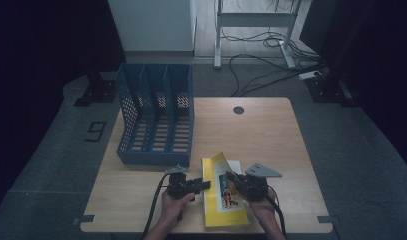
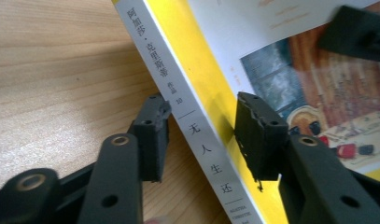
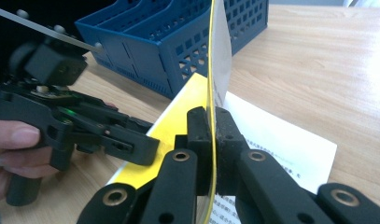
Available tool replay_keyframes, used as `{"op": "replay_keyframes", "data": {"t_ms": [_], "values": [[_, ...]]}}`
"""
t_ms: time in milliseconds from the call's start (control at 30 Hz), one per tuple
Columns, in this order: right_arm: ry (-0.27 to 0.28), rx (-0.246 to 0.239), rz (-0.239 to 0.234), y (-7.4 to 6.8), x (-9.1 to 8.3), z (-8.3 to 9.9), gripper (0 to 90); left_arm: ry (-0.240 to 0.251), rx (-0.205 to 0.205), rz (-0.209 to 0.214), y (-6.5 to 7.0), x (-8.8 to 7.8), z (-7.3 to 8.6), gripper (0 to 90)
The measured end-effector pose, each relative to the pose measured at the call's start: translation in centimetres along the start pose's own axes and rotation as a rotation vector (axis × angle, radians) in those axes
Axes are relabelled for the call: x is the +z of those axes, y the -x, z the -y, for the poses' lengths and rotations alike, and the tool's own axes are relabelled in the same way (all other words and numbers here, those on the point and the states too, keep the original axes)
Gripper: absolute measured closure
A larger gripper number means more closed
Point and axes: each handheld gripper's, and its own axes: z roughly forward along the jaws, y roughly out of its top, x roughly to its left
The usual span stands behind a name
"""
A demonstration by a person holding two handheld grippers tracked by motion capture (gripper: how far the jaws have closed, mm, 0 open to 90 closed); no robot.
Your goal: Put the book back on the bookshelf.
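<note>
A yellow book (image 1: 214, 206) lies near the table's front edge, its white spine (image 2: 197, 140) printed with characters. My right gripper (image 1: 231, 179) is shut on the front cover (image 3: 219, 70) and holds it upright, bowed, with the thin edge pinched between the pads (image 3: 211, 126). My left gripper (image 1: 206, 186) comes in from the left, level with the table. Its jaws stand on either side of the spine (image 2: 201, 126): one pad over the wood beside it, the other over the picture cover, with no firm squeeze showing. In the right gripper view the left gripper (image 3: 131, 142) lies along the yellow edge.
A blue slotted file holder (image 1: 156, 117) stands at the table's back left, close behind the book (image 3: 155, 42). A white printed sheet (image 3: 281, 140) lies under the book's right side. Bare wood (image 1: 271, 135) spreads to the right. Cables trail on the floor behind.
</note>
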Motion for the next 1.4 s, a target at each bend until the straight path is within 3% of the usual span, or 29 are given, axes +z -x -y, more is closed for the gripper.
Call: {"op": "replay_keyframes", "data": {"t_ms": [267, 433, 500, 667, 833, 1100, 1233, 1400], "values": [[-0.021, 0.017, -0.010, 0.8, 0.4, 0.4, 86.8, 0.028, -0.047, 0.055, -0.4, -0.2, 0.2, 57.8], [-0.037, 0.052, -0.015, 1.7, 0.5, 0.7, 86.1, 0.055, -0.078, 0.136, -0.4, -0.6, 0.1, 57.7], [-0.045, 0.083, -0.027, 2.3, 0.6, 1.0, 86.1, 0.062, -0.076, 0.151, -0.3, -0.6, 0.0, 57.4], [-0.049, 0.095, -0.039, 2.6, 0.8, 1.3, 86.3, 0.061, -0.083, 0.161, -0.4, -0.6, 0.0, 56.5], [-0.052, 0.062, -0.027, 2.2, 0.9, 1.3, 86.8, 0.072, -0.107, 0.175, -0.3, -0.6, 0.1, 55.7], [-0.031, 0.009, -0.031, 1.6, 0.3, 0.9, 87.2, 0.066, -0.097, 0.171, -0.3, -0.7, 0.1, 54.1], [-0.009, -0.053, -0.025, 1.0, 0.1, 0.7, 87.2, 0.082, -0.095, 0.153, -0.2, -0.7, 0.2, 55.0], [0.029, -0.066, -0.062, 0.8, -0.3, 0.5, 87.3, 0.072, -0.115, 0.174, -0.5, -0.6, 0.2, 55.0]]}}
